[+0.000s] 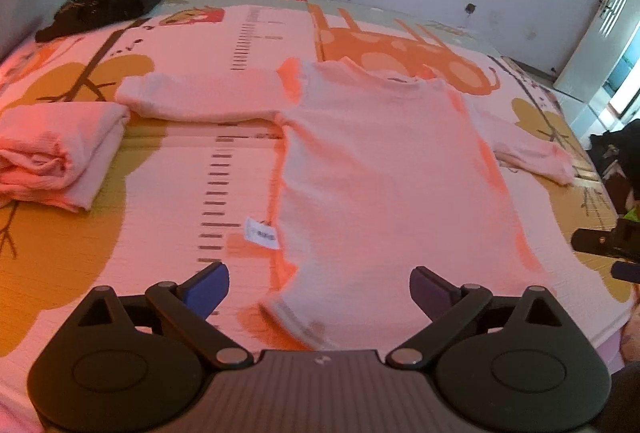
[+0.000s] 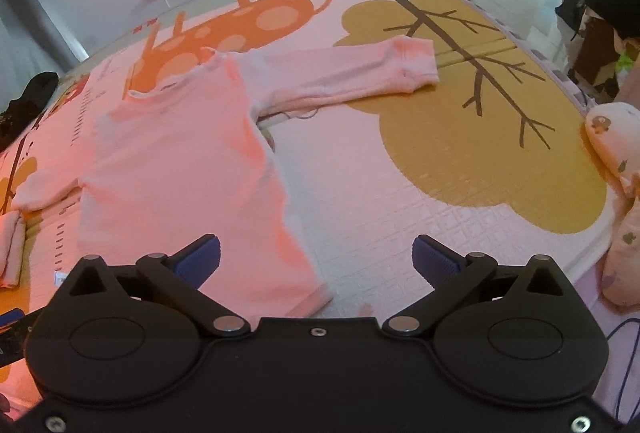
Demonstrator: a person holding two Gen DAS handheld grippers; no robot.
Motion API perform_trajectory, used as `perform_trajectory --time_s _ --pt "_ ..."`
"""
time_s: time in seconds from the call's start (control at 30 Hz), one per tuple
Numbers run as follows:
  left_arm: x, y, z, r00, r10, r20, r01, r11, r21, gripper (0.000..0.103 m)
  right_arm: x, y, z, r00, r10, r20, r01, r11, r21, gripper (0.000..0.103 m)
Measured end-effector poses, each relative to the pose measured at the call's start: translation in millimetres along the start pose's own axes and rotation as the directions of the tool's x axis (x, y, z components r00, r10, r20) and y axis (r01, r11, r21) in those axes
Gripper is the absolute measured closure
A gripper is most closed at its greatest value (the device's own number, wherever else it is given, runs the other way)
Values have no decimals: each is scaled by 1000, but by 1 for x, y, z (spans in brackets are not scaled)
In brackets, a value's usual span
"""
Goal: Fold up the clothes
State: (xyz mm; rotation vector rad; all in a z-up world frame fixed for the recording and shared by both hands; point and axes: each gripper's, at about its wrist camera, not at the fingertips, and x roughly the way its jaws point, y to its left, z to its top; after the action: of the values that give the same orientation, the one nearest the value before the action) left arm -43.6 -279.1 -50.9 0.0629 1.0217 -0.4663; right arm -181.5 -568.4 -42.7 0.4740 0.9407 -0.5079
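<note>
pink shirt (image 1: 384,161) spread flat on the mat (image 2: 460,193), unfolded – one folded piece (image 1: 60,153) already aside; left gripper (image 1: 320,293) and right gripper (image 2: 316,261) fingers wide open, empty.

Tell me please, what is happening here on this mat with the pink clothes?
A person is folding clothes with a hand-held claw in each hand. A pink long-sleeved top lies spread flat on the printed play mat, both sleeves stretched out to the sides. The left claw and the right claw both stand open above the top's bottom hem, holding nothing. One pink garment already lies folded at the left side, and a dark garment sits at the far corner.
</note>
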Motion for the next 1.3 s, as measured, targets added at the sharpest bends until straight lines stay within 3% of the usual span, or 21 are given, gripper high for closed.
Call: perform_trajectory --time_s 0.3,0.53,0.7,0.77,0.97,1.13,1.2,1.3 --pt "15 -14 25 1000 -28 -13 27 998 -48 5 6 -4 28 999 -17 45 19 999 -42 1" --pt "31 -36 50 999 -47 -4 46 999 -28 5 20 -34 78 997 -19 74 17 1000 25 2" --pt "44 -58 72 999 -41 12 41 999 16 6 41 -58 111 997 -30 78 27 999 35 10" --pt "49 -68 79 998 -62 16 61 998 33 9 51 -66 120 998 -26 64 24 999 38 21" --pt "68 -102 100 992 -124 10 122 987 107 31 87 -86 140 999 -35 19 34 999 32 37" --pt "93 -132 115 987 -162 -18 163 969 184 69 111 -105 149 999 -41 -17 42 996 74 49" --pt "106 -140 121 984 -172 -39 177 964 198 90 119 -113 152 999 -45 -28 47 995 90 52" --pt "123 -148 130 973 -219 -67 229 950 212 97 130 -122 157 998 -51 -34 54 994 97 54"
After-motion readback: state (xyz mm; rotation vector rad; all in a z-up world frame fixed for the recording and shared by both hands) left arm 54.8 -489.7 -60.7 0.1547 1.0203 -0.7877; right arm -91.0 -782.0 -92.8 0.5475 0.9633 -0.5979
